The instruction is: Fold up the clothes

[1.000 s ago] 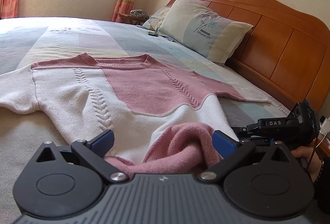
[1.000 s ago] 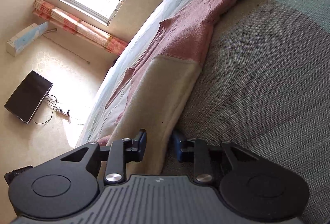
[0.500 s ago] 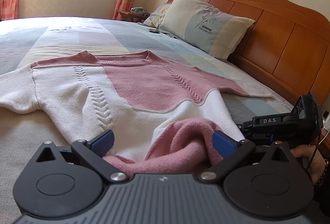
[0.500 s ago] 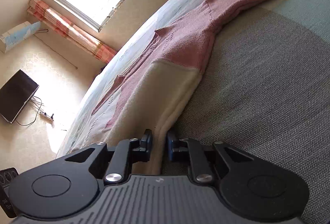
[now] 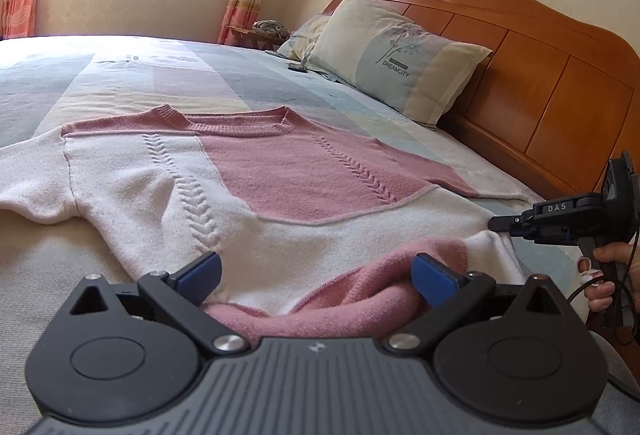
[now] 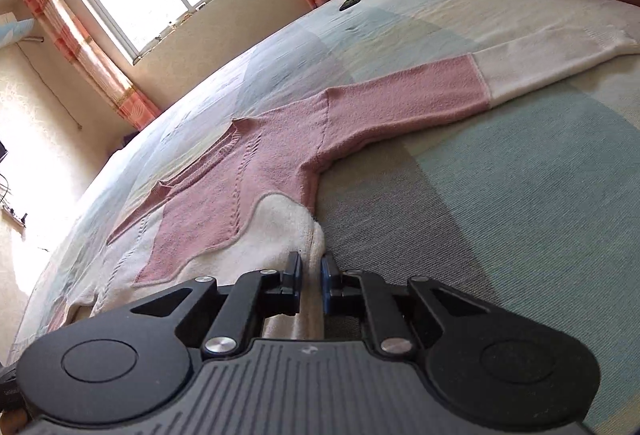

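The sweater (image 5: 248, 179) lies flat on the bed (image 5: 120, 75), collar far, hem near us. Our right gripper (image 6: 311, 269) has just closed on its near-right hem corner; our left gripper (image 5: 316, 271) stands wide open around the bunched hem.

The sweater (image 5: 256, 191) is knitted in dusty pink and cream blocks, with raised braid stitching down the front. The bedspread (image 6: 520, 195) carries pastel patches of pale blue, cream, lilac and grey. At two o'clock the pillow (image 5: 400, 59) shows soft stripes and a grey flower print. The headboard (image 5: 560, 83) is orange-brown wood. The curtains (image 6: 92, 51) are salmon-striped.
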`<control>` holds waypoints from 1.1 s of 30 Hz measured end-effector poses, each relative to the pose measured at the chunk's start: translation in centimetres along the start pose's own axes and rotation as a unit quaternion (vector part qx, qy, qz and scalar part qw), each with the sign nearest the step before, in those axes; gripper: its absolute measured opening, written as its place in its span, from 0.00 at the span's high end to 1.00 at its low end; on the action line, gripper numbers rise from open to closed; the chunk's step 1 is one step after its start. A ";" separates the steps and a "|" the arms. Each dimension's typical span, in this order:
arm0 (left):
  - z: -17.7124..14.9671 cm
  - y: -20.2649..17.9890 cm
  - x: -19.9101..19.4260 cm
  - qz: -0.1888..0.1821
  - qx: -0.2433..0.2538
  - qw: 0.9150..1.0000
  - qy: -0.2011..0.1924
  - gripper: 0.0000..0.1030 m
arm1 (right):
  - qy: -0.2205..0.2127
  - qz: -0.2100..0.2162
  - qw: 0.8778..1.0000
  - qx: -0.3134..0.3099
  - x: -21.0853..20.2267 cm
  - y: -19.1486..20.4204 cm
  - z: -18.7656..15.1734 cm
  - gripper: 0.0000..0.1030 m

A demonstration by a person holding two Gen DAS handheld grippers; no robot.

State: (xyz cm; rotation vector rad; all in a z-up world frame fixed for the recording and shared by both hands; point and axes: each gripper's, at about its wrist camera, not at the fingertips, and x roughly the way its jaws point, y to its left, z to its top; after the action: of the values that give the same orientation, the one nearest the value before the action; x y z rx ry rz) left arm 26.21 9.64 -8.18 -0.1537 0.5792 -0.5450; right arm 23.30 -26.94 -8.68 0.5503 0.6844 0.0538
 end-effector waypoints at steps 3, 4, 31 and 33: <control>0.1 -0.1 -0.2 -0.004 0.002 1.000 -0.004 0.02 | 0.021 -0.018 0.999 0.018 0.5 -0.5 0.0 0.80; 0.1 -0.2 -0.3 -0.005 0.003 1.000 -0.006 0.02 | 0.025 -0.017 0.999 0.024 0.4 -0.6 -0.3 0.79; 0.5 -0.6 -2.0 -0.006 0.004 1.000 -0.012 0.02 | 0.053 -0.032 0.998 -0.014 -8.3 1.5 -7.6 0.85; 0.7 -0.6 -2.3 0.000 0.003 1.000 -0.010 0.02 | 0.053 -0.061 0.995 -0.060 -8.8 2.2 -7.2 0.83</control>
State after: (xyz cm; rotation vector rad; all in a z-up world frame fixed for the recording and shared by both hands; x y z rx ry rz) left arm 24.66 10.31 -6.34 -0.1532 0.5591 -0.5441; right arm 12.34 -23.63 -7.05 0.3924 0.8112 0.0098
